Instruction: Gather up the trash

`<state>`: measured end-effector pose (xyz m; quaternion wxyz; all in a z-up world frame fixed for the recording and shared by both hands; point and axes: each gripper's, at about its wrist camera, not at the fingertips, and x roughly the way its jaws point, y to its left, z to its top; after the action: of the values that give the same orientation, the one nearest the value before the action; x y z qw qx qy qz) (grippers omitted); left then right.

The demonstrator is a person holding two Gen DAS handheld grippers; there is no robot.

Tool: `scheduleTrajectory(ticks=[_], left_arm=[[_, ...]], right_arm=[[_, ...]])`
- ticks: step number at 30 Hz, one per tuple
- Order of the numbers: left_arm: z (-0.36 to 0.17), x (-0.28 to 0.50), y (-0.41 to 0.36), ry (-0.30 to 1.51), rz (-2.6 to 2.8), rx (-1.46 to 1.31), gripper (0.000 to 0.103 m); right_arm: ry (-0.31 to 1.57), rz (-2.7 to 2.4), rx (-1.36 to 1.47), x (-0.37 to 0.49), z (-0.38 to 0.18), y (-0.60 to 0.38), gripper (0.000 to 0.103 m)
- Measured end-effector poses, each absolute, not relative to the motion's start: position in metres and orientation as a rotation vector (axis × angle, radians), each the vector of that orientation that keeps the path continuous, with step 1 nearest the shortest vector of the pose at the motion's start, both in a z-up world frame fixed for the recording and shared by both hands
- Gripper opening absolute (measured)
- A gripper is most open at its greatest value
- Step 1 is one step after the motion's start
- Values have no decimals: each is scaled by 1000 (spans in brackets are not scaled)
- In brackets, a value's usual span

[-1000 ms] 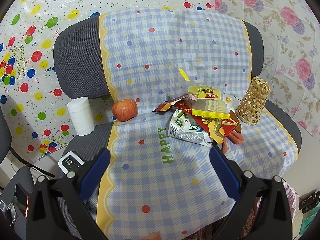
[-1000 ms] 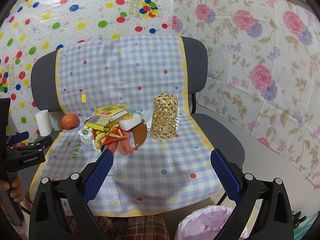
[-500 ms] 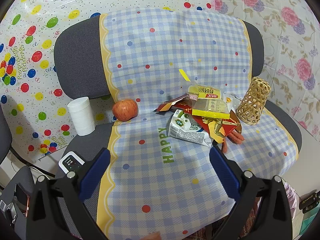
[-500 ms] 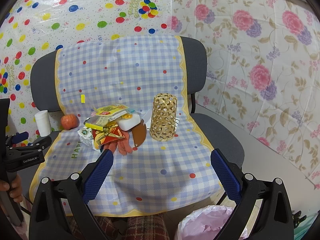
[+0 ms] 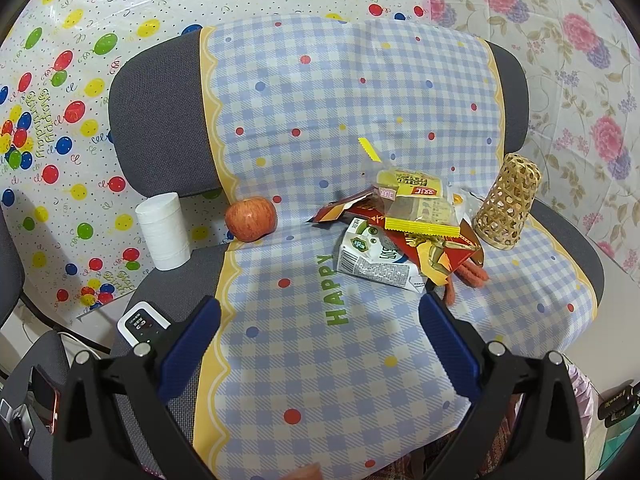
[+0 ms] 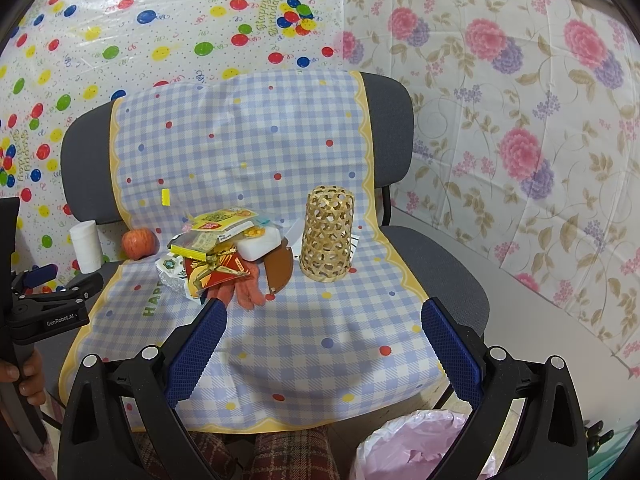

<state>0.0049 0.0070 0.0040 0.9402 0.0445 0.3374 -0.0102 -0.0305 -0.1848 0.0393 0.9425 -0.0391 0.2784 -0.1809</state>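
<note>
A heap of trash lies on the checked cloth (image 5: 320, 352) over a grey chair: a white and green carton (image 5: 376, 258), yellow snack wrappers (image 5: 416, 200), a red and gold wrapper (image 5: 448, 250) and orange sausage-like pieces (image 5: 468, 276). The same heap shows in the right wrist view (image 6: 216, 254). My left gripper (image 5: 320, 332) is open and empty, in front of the heap. My right gripper (image 6: 324, 336) is open and empty, over the seat's front. The left gripper also shows at the left edge of the right wrist view (image 6: 56, 280).
A woven bamboo basket (image 6: 328, 236) stands upside down right of the heap. A red apple (image 5: 251, 219) and a white paper roll (image 5: 163, 230) sit at the left. A small white device (image 5: 142, 322) lies on the seat's left edge. A pink-lined bin (image 6: 412, 446) stands below the seat.
</note>
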Motion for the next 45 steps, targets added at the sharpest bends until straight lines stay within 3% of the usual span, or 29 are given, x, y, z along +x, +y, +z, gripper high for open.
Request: scheduleTrajectory(ticks=[28,45], left_arm=[[0,6,12,706,-12,81,96],[-5,47,-18,684,-122,117,96]], right_arm=[[575,-359,-73,-31,35,-192,97],[508,-406,-35,25,20,-226,97]])
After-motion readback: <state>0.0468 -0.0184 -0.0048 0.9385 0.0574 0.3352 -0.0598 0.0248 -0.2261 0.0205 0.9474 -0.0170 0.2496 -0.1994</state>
